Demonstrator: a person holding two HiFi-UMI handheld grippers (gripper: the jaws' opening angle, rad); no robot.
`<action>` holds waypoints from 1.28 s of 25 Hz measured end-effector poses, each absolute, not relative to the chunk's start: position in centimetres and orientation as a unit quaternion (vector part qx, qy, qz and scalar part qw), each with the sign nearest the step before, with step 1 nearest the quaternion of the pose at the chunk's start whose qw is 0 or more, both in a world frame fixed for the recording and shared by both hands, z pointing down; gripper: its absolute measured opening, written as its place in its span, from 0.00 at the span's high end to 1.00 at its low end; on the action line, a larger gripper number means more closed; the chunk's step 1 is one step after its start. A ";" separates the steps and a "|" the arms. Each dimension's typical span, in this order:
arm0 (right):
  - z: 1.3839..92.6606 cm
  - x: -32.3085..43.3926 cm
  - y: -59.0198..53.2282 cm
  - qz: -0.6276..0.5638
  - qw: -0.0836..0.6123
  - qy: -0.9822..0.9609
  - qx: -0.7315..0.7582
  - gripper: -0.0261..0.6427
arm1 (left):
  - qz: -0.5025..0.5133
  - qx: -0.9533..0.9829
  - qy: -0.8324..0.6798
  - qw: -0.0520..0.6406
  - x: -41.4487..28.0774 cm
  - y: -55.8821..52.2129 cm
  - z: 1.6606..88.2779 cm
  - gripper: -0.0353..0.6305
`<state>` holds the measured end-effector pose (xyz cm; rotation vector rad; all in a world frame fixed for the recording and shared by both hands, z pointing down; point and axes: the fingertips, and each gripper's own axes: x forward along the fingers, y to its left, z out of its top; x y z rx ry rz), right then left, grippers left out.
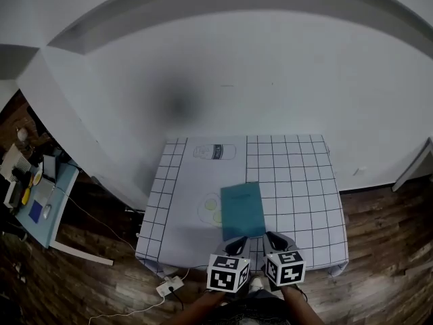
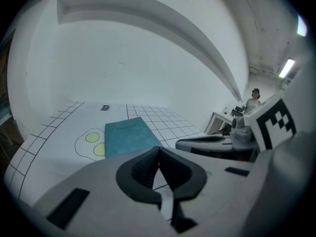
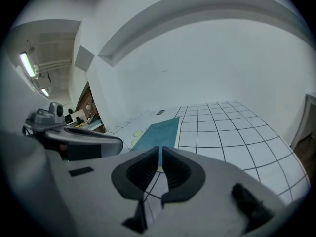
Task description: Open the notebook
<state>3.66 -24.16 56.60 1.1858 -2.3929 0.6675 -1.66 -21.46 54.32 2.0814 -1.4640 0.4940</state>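
Reach for cover | left gripper [image 1: 235, 245], right gripper [image 1: 274, 240] just short of near edge of notebook [image 1: 243, 210], jaws together, empty | best, likely: part jaws, nip cover edge, lift slowly

The teal notebook [image 1: 242, 210] lies closed and flat — cover up — on the white gridded tabletop [image 1: 298, 181], near its front edge.

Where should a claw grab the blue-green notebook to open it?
I'd pinch the cover's right long edge of the notebook, coming in low from the right with the right claw. It lies flat and closed, and pale page edges seem to show there.
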 end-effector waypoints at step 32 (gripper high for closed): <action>61.9 1.7 -26.8 0.419 0.190 -0.830 0.316 0.71 | 0.231 0.719 -0.592 0.280 -2.7 -24.8 56.5 0.93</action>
